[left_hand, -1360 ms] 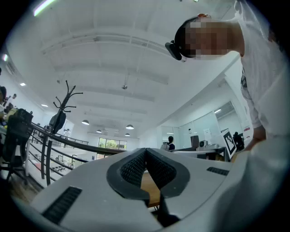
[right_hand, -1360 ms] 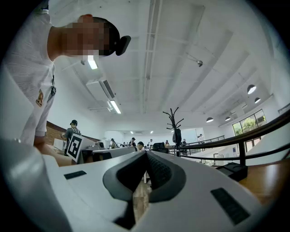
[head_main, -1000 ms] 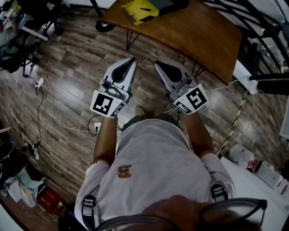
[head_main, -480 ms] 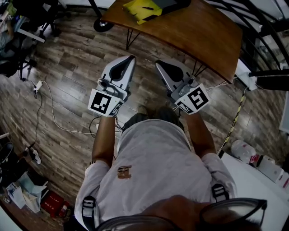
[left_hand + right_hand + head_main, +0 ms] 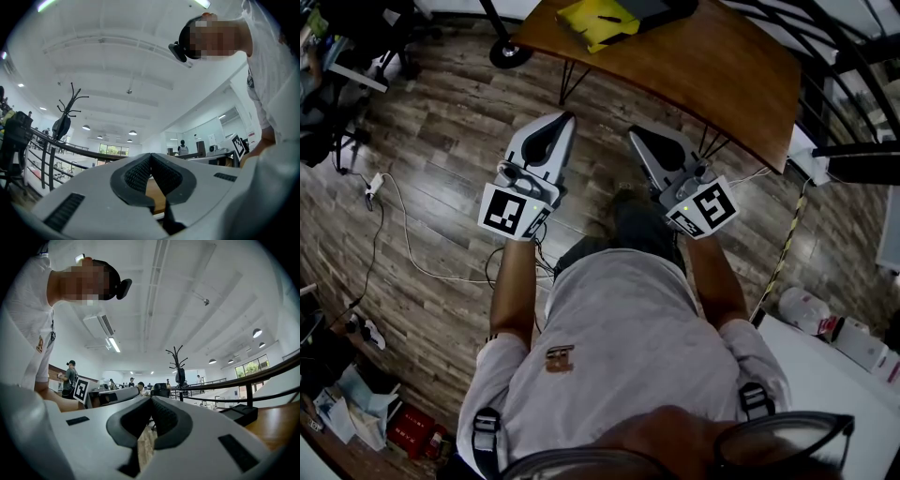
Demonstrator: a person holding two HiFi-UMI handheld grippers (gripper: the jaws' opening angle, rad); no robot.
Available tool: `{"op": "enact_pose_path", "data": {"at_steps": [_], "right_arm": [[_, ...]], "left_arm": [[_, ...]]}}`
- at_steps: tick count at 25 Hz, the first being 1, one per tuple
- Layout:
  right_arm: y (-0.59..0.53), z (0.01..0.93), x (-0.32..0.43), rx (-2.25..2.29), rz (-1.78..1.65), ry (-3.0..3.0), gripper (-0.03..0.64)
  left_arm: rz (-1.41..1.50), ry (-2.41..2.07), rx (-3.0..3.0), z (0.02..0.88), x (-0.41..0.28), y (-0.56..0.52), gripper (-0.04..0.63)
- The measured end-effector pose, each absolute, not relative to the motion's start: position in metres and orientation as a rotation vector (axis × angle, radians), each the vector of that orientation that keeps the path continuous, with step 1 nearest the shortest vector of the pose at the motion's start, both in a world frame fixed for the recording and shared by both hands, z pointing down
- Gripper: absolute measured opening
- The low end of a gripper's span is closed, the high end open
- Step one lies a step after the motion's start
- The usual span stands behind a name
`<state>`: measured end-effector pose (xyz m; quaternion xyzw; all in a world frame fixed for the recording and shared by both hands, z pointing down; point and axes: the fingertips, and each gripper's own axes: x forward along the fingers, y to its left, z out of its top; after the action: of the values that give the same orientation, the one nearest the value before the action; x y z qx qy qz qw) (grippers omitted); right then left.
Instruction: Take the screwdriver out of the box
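A brown wooden table [image 5: 712, 66] stands ahead of me, with a dark box [image 5: 652, 7] and a yellow object [image 5: 592, 22] at its far end. No screwdriver can be made out. My left gripper [image 5: 567, 116] and right gripper [image 5: 633, 133] are held side by side over the floor, short of the table's near edge, both pointing at it. Each is shut with nothing between the jaws. The left gripper [image 5: 150, 154] shows its pads meeting at the tips. The right gripper [image 5: 150, 398] does the same, with the dark box [image 5: 241, 413] to its right on the table [image 5: 279, 423].
White cables and a power strip [image 5: 375, 183] lie on the wood floor at left. A white table [image 5: 825, 384] with bottles is at lower right, a yellow-black cable [image 5: 787, 253] beside it. A coat rack [image 5: 177, 364] and railing stand beyond.
Both grippers have drifted a little toward the table as the person steps forward; a foot now shows between them. Both stay shut.
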<state>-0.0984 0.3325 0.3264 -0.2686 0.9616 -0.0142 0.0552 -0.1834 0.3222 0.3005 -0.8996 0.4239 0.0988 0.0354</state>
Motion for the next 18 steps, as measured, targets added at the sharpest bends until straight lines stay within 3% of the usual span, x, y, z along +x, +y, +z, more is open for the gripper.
{"op": "enact_pose_path", "data": {"at_steps": [18], "right_arm": [[0.187, 0.334, -0.084, -0.797, -0.037, 2.905, 0.031]], "left_arm": [[0.257, 1.326, -2.731, 0.307, -0.18, 0.188, 0.018]]}}
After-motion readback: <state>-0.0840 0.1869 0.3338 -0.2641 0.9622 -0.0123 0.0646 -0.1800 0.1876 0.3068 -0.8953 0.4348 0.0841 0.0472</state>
